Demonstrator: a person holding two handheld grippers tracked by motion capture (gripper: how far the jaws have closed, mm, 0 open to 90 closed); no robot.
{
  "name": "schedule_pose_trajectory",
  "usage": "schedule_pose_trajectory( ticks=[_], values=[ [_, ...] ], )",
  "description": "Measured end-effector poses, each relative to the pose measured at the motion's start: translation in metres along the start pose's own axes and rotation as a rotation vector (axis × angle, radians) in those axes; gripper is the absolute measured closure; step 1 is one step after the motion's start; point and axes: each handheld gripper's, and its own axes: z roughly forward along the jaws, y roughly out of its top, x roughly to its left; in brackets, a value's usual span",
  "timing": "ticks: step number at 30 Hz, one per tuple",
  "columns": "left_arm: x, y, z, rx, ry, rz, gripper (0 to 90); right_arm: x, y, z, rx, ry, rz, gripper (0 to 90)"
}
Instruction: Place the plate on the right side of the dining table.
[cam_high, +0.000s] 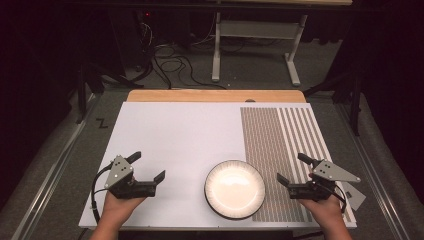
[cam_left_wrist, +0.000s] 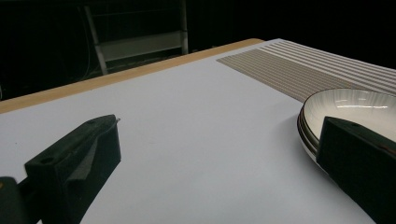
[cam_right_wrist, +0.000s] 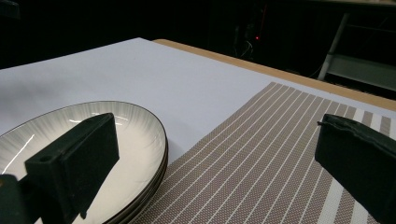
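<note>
Resting on a white table (cam_high: 165, 135), two hand-held grippers flank a white plate (cam_high: 234, 188) at its near edge. Left gripper (cam_high: 148, 168) and right gripper (cam_high: 293, 168) both gape, empty. Nothing seems begun; grasping the plate's rim likely comes next.

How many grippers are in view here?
2. The left gripper is at the table's near left, the right gripper over the mat at near right; both open. None seems hidden.
</note>
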Motion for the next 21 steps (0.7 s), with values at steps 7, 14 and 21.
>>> schedule_pose_trajectory(
  ticks=[7,14,21],
  values=[
    [-0.0015,-0.0014,0.0038,0.019,-0.002,0.014,0.3,-0.0028,-0.0022,-0.0002,0.009,-0.010,0.019,0.0],
    [0.0005,-0.0020,0.0019,0.011,0.001,-0.002,0.3,-0.0017,-0.0028,0.0020,0.019,-0.003,0.010,0.0],
    [0.0007,-0.0031,0.0032,0.016,0.001,-0.003,0.3,-0.0025,-0.0038,0.0026,0.022,-0.001,0.022,0.0]
  ],
)
